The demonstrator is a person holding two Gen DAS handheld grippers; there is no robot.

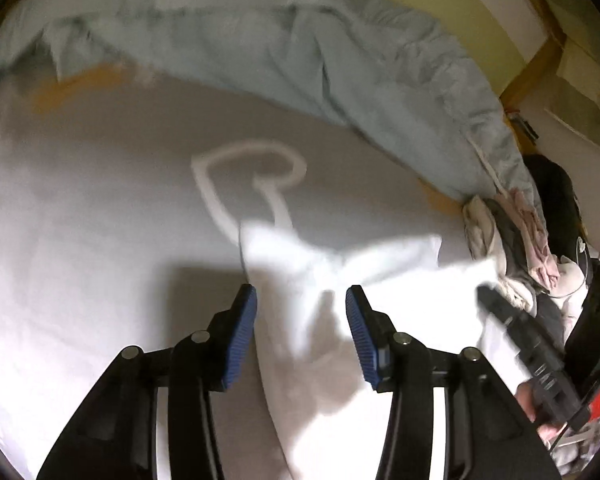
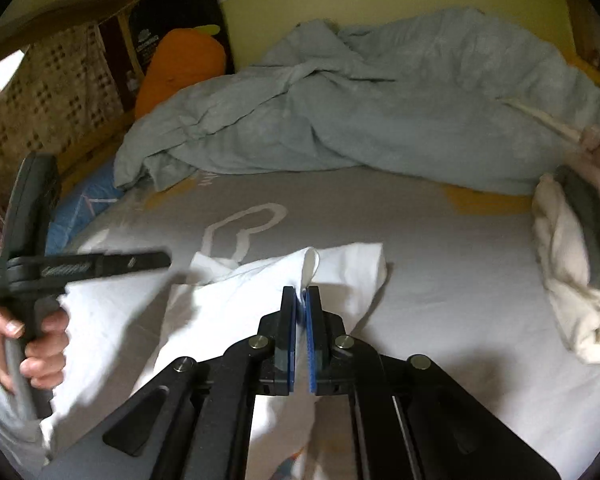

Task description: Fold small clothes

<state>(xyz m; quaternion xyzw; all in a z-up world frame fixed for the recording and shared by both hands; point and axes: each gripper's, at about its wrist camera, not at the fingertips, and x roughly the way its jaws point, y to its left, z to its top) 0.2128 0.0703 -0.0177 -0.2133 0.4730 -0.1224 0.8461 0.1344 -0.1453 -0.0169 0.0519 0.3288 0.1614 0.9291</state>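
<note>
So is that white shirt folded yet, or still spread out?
Partly folded. The white shirt lies bunched and creased on the bed, one edge pinched in the shut right gripper; the left gripper is open.

A rumpled pale-blue duvet (image 2: 380,100) lay across the top of the frame on the grey bed sheet (image 2: 440,232). An orange carrot cushion (image 2: 180,68) leaned at upper left, beside a dark bag (image 2: 172,4) against the wall.
</note>
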